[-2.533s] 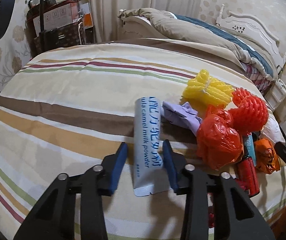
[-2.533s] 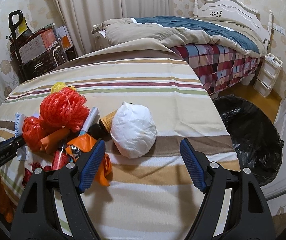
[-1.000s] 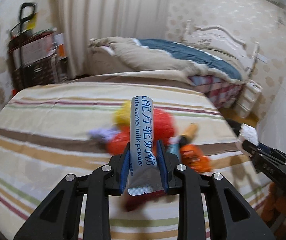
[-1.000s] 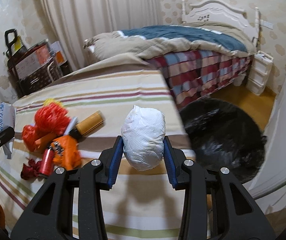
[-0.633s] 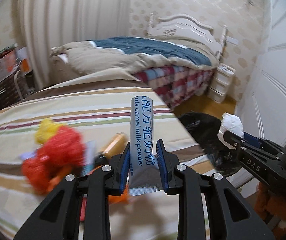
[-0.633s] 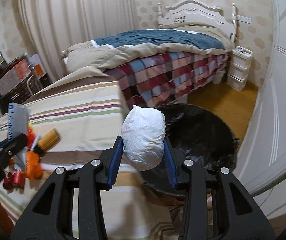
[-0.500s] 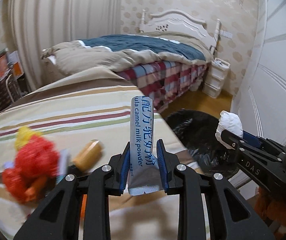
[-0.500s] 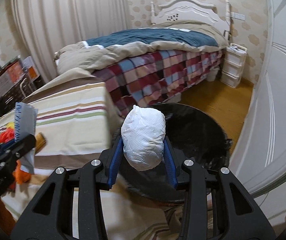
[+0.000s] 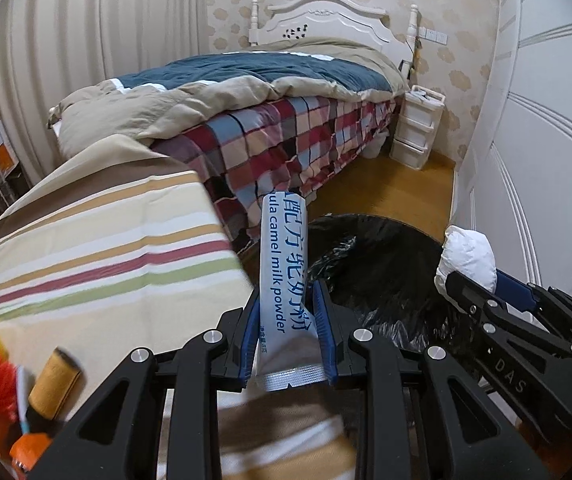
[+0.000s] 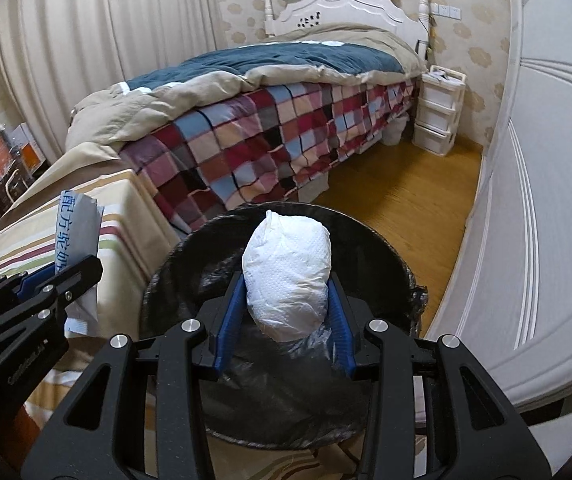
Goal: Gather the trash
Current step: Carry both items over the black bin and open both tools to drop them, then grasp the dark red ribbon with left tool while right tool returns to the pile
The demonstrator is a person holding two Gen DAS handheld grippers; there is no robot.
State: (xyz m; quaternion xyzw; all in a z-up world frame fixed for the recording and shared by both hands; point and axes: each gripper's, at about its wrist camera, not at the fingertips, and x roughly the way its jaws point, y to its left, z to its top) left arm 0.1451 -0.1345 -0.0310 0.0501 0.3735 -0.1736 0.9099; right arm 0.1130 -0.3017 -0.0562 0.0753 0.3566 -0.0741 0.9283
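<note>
Both grippers had swung from the striped bedspread (image 9: 98,240) toward the black-lined bin (image 10: 365,248). The right gripper (image 10: 286,312) pinched the white tissue wad (image 10: 287,272) above it, ready to drop; the left gripper (image 9: 286,332) clamped the milk powder sachet (image 9: 284,264) beside it.

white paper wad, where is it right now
The white paper wad sits centre in the right wrist view, clamped in the right tool directly over the black-lined trash bin, beside the plaid bed.
</note>
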